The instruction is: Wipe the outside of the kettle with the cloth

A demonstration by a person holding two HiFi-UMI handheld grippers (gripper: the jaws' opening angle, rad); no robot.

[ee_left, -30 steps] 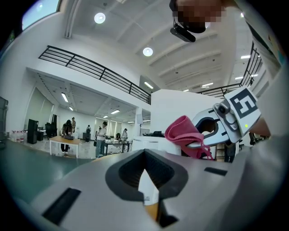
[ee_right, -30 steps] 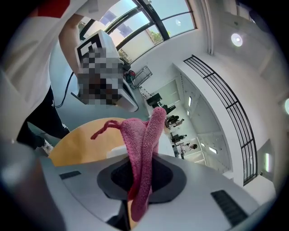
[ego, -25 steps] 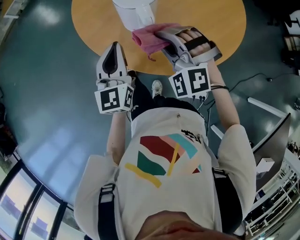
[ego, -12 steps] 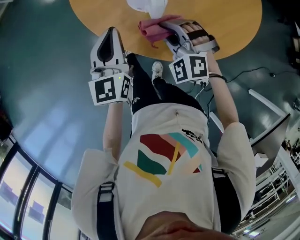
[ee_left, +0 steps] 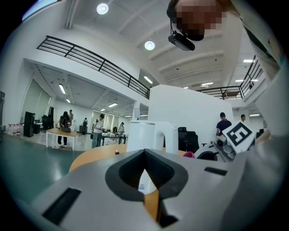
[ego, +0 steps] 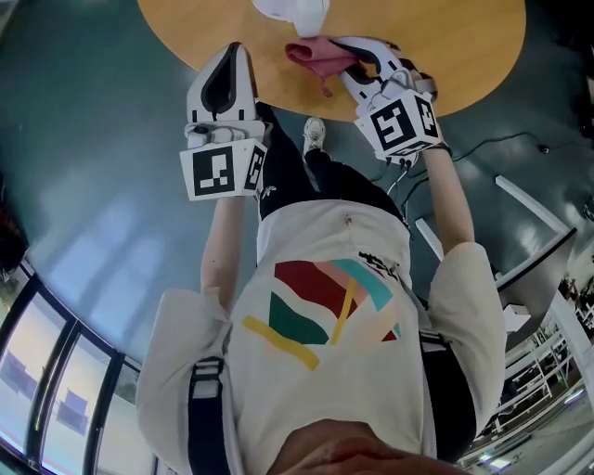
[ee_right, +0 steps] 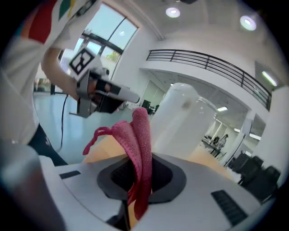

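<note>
Fingers (ee_right: 171, 176) of the right gripper (ego: 351, 57) pinch the pink knitted cloth (ee_right: 141, 135) beside the tall white kettle (ee_right: 180, 117) on the round orange counter (ego: 445, 46). The left gripper (ego: 232, 60), by the counter's edge, has its fingers pressed together on nothing. A shiny teal floor (ego: 83, 139) fills the big bright room.

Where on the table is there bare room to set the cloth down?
Widest bare patch: table right of the kettle and right gripper, out to the rim. Left of the kettle, beyond the left gripper, is bare too, bar one small dark item. Crowded: near edge, round cloth and kettle.
</note>
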